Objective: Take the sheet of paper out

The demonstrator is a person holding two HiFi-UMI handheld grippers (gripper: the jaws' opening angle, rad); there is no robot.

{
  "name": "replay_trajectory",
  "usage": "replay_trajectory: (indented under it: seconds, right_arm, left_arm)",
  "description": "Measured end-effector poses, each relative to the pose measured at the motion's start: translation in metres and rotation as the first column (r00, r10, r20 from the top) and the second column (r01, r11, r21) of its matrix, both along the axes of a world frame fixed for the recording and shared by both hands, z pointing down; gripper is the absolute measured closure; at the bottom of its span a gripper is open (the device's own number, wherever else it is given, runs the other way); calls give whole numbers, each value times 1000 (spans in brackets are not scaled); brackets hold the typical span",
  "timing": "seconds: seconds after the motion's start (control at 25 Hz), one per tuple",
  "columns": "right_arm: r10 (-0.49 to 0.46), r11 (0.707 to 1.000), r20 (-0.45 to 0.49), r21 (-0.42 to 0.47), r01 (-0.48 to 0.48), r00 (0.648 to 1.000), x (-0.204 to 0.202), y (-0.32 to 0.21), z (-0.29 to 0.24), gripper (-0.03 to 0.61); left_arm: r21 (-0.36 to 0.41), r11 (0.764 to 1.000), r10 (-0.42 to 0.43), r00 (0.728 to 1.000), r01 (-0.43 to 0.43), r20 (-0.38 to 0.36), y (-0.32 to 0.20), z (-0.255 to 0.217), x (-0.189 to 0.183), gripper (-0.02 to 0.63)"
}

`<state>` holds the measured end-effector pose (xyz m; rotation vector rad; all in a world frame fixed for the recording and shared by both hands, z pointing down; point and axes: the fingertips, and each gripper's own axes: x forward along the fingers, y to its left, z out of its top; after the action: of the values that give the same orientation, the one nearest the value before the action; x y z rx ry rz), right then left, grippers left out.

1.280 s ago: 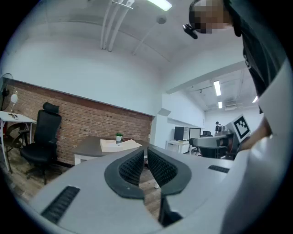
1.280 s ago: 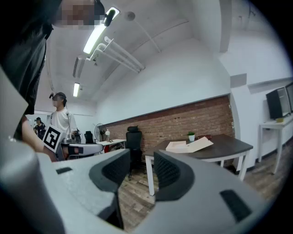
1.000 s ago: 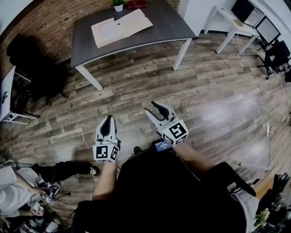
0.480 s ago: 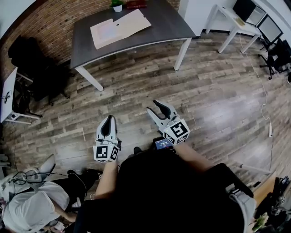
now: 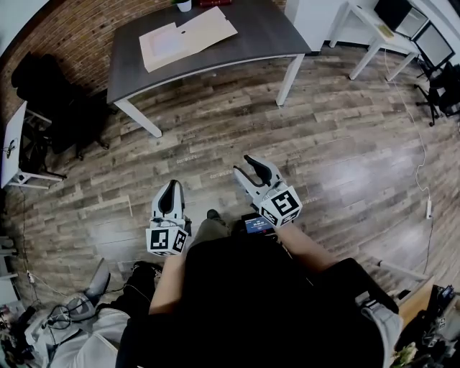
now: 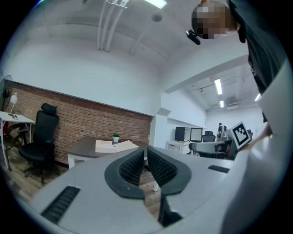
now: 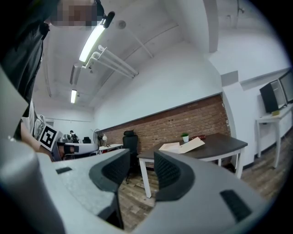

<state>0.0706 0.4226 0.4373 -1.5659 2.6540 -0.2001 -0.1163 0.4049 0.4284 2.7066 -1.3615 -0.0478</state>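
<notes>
A pale sheet of paper (image 5: 162,44) lies partly under a tan envelope (image 5: 206,29) on the dark grey table (image 5: 266,36) at the far end of the room. Both grippers hang in the air over the wood floor, far short of the table. My left gripper (image 5: 171,192) is shut with nothing in it; the left gripper view shows its pads (image 6: 135,165) nearly touching. My right gripper (image 5: 253,167) is open and empty. Beyond the right gripper's jaws the paper (image 7: 170,146) and envelope (image 7: 193,144) lie on the table (image 7: 219,146).
A black office chair (image 5: 43,86) stands left of the table, with a small white desk (image 5: 14,147) nearer. A white desk with monitors (image 5: 392,25) is at the far right. A person crouches at the lower left (image 5: 79,341). A potted plant (image 5: 184,4) sits on the table's far edge.
The table has slid slightly up in the head view and a shoe now shows between the grippers. The crouching person has moved lower in the frame. Both grippers keep their poses.
</notes>
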Motion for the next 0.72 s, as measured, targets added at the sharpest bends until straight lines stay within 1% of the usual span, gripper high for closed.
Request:
replay_trajectory:
  seconds: [0.12, 0.36, 0.52, 0.72]
  right_arm:
    - [8, 1000, -3, -8, -8, 1000, 8, -15, 4, 413]
    - [6, 1000, -10, -21, -7, 1000, 13, -58, 9, 413]
    - [15, 999, -12, -46, -15, 1000, 19, -106, 13, 413]
    - [29, 998, 3, -61, -29, 1000, 12, -174, 12, 413]
  left_arm:
    - [-13, 1000, 1, 1000, -1, 3, -14, 7, 5, 597]
    - [-28, 1000, -5, 1000, 4, -29, -63, 19, 11, 597]
    - [-30, 1000, 9, 999, -10, -36, -112, 19, 18, 597]
    - [-28, 999, 31, 999, -32, -20, -181, 16, 11, 597]
